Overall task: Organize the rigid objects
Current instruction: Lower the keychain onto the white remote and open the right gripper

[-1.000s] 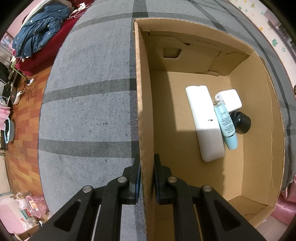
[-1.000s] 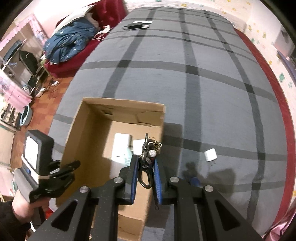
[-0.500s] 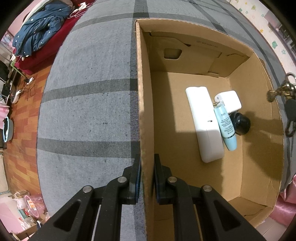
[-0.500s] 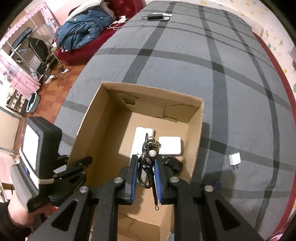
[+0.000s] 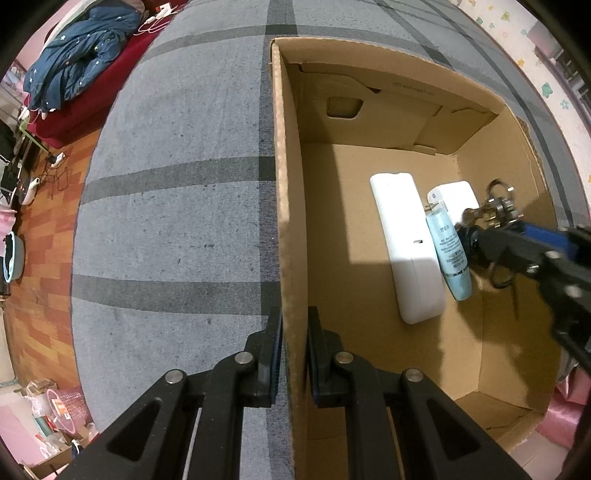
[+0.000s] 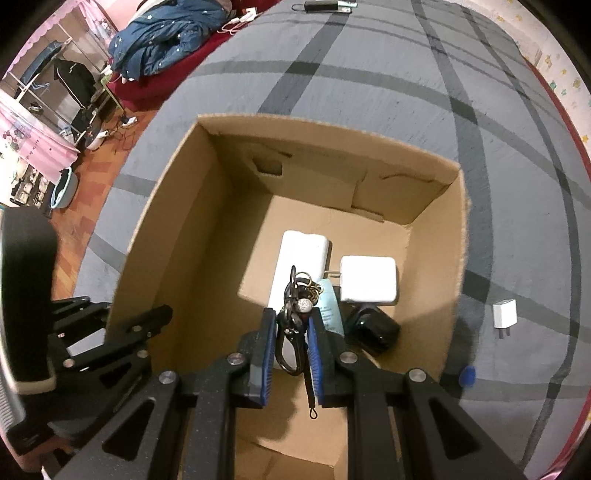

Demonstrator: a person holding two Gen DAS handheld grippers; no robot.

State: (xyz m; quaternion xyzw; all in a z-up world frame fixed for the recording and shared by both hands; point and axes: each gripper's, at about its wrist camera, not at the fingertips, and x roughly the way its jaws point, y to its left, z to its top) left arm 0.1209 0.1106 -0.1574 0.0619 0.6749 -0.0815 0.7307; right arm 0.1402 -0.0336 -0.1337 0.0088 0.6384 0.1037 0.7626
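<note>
An open cardboard box point(image 5: 291, 221) point(image 6: 177, 206) sits on a grey plaid bed cover. My left gripper point(image 5: 294, 325) is shut on the box's left wall. My right gripper point(image 6: 291, 332) is shut on a key bunch point(image 6: 297, 295) point(image 5: 495, 210) and holds it inside the box, above the items. In the box lie a long white block point(image 5: 406, 243) point(image 6: 303, 247), a light blue tube point(image 5: 448, 251) point(image 6: 328, 306), a white square adapter point(image 6: 369, 278) point(image 5: 458, 194) and a black round object point(image 6: 375, 328).
A small white plug point(image 6: 504, 314) and a small blue object point(image 6: 467, 376) lie on the cover right of the box. A dark device point(image 6: 321, 5) lies at the far end. A blue jacket point(image 5: 77, 48) lies on a red seat to the left.
My right gripper has moved left with the key bunch, from beside the box to over and into it. The left gripper has stayed on the box wall.
</note>
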